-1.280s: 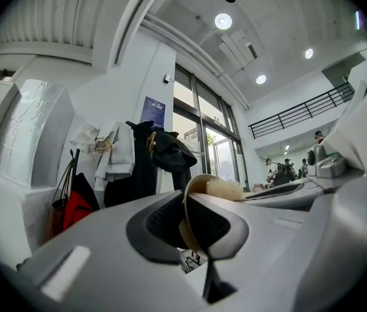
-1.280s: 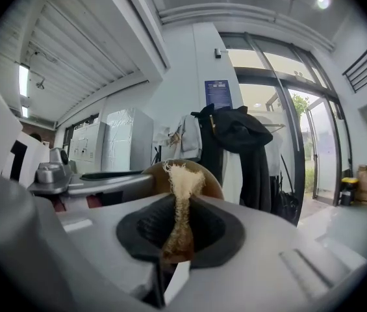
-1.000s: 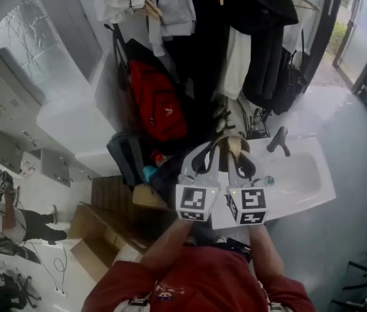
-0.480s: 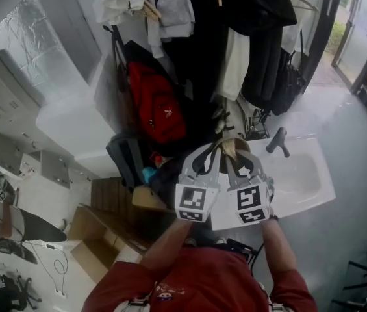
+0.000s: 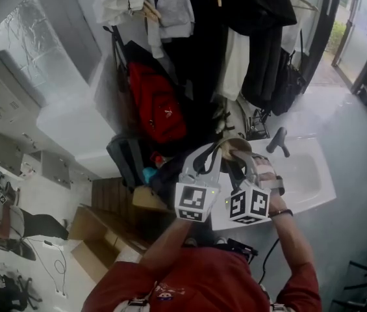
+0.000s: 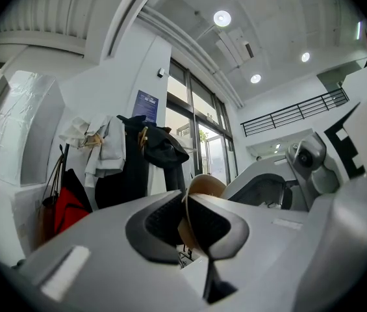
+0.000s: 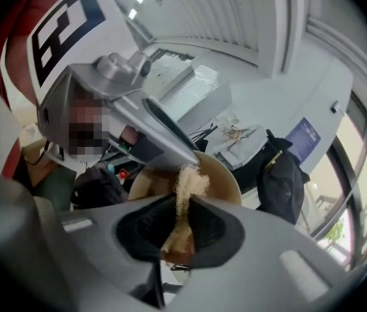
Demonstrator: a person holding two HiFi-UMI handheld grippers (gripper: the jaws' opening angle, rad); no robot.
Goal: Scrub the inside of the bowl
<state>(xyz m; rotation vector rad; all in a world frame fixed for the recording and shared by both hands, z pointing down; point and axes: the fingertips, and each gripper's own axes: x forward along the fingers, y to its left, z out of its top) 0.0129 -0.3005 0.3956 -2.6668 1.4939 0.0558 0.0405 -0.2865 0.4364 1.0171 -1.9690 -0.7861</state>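
A tan round bowl (image 6: 206,183) is clamped at its rim by the left gripper (image 6: 186,205) for steadiness; a pale fibrous scrubber (image 7: 189,179) is pinched by the right gripper (image 7: 184,207) to reach inside.

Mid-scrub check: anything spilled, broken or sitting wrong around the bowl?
Nothing stands out. The left gripper grips the bowl by its rim, tilted on edge, and the right gripper holds the scrubber inside the bowl. No spill or crack shows.
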